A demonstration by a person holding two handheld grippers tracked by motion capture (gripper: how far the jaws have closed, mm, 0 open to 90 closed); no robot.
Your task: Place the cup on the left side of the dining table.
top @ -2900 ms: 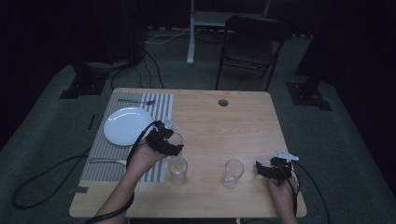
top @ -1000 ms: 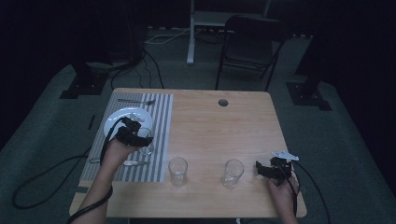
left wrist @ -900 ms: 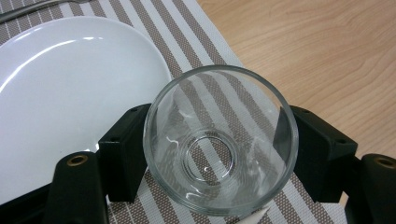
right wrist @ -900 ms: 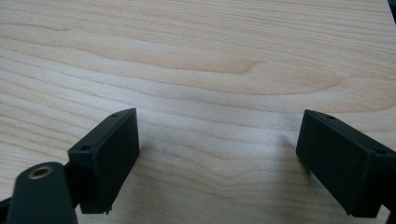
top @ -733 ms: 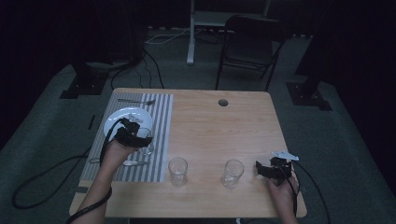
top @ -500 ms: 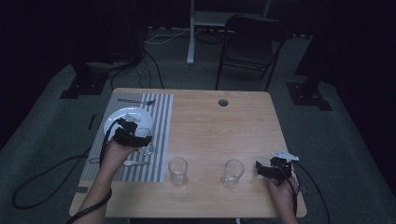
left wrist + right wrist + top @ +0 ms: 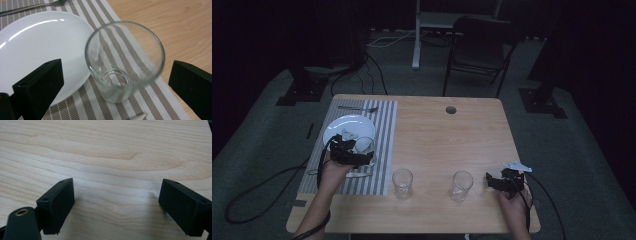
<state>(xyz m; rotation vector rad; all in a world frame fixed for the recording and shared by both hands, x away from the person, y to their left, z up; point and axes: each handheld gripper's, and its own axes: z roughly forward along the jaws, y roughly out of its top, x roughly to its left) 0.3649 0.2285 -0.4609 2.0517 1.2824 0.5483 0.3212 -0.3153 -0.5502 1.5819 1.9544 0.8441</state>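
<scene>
A clear empty glass (image 7: 125, 62) stands upright on the striped placemat (image 7: 155, 97), right beside the white plate (image 7: 37, 50). My left gripper (image 7: 115, 85) has just been opening its jaws. They now stand wide on either side of the glass without touching it. From above, the left gripper (image 7: 357, 152) sits at the plate's (image 7: 343, 126) near right edge with the glass (image 7: 366, 146) at its tips. My right gripper (image 7: 492, 181) rests low at the table's near right, open, over bare wood (image 7: 112, 157).
Two more empty glasses (image 7: 402, 182) (image 7: 461, 185) stand near the front edge, the second just left of the right gripper. A fork (image 7: 357, 108) lies at the placemat's (image 7: 384, 145) far end. A round cable hole (image 7: 451, 109) sits near the table's back edge.
The left hand carried a glass from the table's middle to the placemat beside the plate, then its jaws opened and let it go. The right hand has stayed still.
</scene>
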